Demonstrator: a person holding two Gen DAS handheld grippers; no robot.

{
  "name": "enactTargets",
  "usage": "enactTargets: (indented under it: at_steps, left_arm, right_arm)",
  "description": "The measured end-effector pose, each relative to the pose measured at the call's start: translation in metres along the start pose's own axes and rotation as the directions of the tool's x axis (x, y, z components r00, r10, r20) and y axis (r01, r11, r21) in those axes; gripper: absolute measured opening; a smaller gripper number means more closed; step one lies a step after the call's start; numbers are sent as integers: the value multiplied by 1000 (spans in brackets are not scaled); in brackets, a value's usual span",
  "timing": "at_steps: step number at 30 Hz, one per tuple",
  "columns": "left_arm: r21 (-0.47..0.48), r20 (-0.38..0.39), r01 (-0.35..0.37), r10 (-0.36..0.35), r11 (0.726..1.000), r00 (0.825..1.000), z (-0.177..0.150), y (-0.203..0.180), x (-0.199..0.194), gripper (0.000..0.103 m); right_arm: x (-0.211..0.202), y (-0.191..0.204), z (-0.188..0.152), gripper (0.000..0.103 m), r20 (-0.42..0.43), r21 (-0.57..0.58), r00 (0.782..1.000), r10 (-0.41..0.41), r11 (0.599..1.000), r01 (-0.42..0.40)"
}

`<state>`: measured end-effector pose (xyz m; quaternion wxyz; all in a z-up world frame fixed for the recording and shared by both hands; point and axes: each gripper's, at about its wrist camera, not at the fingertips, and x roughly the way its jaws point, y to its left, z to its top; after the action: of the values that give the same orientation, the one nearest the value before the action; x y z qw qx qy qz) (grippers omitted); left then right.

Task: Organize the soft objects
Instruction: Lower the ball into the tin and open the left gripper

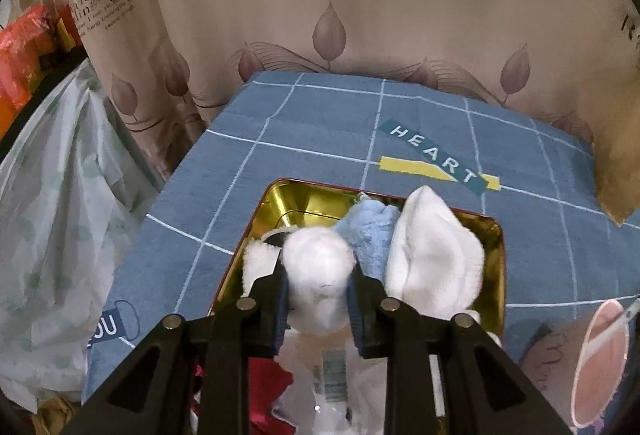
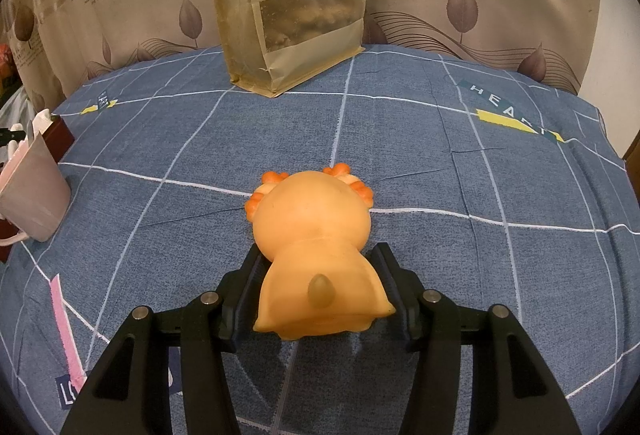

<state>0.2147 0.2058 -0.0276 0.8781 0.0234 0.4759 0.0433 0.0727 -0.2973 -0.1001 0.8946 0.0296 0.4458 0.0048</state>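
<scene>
In the left wrist view my left gripper [image 1: 319, 287] is shut on a white plush toy [image 1: 318, 267] and holds it over a gold tin box [image 1: 296, 201]. The tin holds a light blue soft cloth [image 1: 370, 231] and a white rolled sock [image 1: 434, 255]. In the right wrist view my right gripper [image 2: 318, 267] has its jaws on both sides of an orange squishy animal toy [image 2: 316, 227] that lies on the blue checked cloth [image 2: 440, 175]. The jaws touch the toy's lower body.
A tall paper snack bag [image 2: 292, 3] stands at the back of the table. A pink cup [image 2: 34, 187] stands at the left, also at the right edge of the left wrist view [image 1: 600, 355]. A leaf-print curtain [image 1: 360, 15] hangs behind. A plastic bag [image 1: 52, 215] lies left of the table.
</scene>
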Motion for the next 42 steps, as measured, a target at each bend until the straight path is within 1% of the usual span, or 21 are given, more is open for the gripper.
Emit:
enactTargets:
  at_steps: [4,7,8,9,11,16,21,26,31,34,37,40,42]
  left_arm:
    - [12,2,-39,39,999,999,0,-3,5,28]
    - [8,-4,-53,53,999,999,-1,-3,6,29]
    - [9,-5,-57,57,998,998,-2,-3,7,31]
    - [11,-5,-64,64,998,998,-2,-3,6,36]
    - [12,2,-81,81,997,997,-3,-3,4,37]
    - [31,32,-96,95,995,995,-6,-6,-8,42]
    - [57,64,-113,109,992,992,-10,-13,-23,43]
    - [78,103,-116,108,990,989,-19,-21,-43,44]
    - [108,147,-124,108,986,983,-39,-31,-69,45]
    - [111,175,-148,127,983,976,-55,-35,-86,45]
    - [105,193,-150,128,983,973,-73,-38,-101,45]
    - [89,192,-146,127,985,973,-91,-35,-112,45]
    - [72,196,-146,129,987,972,-106,-31,-120,48]
  right_arm:
    - [0,0,-1,52,0,-1,1000,-2,1000,2]
    - [1,0,0,52,0,-4,1000,-4,1000,4]
    - [1,0,0,52,0,-5,1000,-4,1000,4]
    - [1,0,0,52,0,-5,1000,-4,1000,4]
    - [1,0,0,52,0,-6,1000,-5,1000,5]
    - [1,-1,0,52,-1,-8,1000,-6,1000,6]
    - [1,-1,0,52,-1,-9,1000,-7,1000,7]
    - [1,0,-1,52,-1,-10,1000,-9,1000,9]
    - [1,-1,-1,52,-2,-13,1000,-12,1000,12]
    - [2,0,0,52,-3,-16,1000,-15,1000,15]
    - [2,1,0,52,-3,-20,1000,-19,1000,19]
    - [2,2,0,52,-3,-21,1000,-20,1000,20]
    - [2,1,0,52,-3,-20,1000,-19,1000,19]
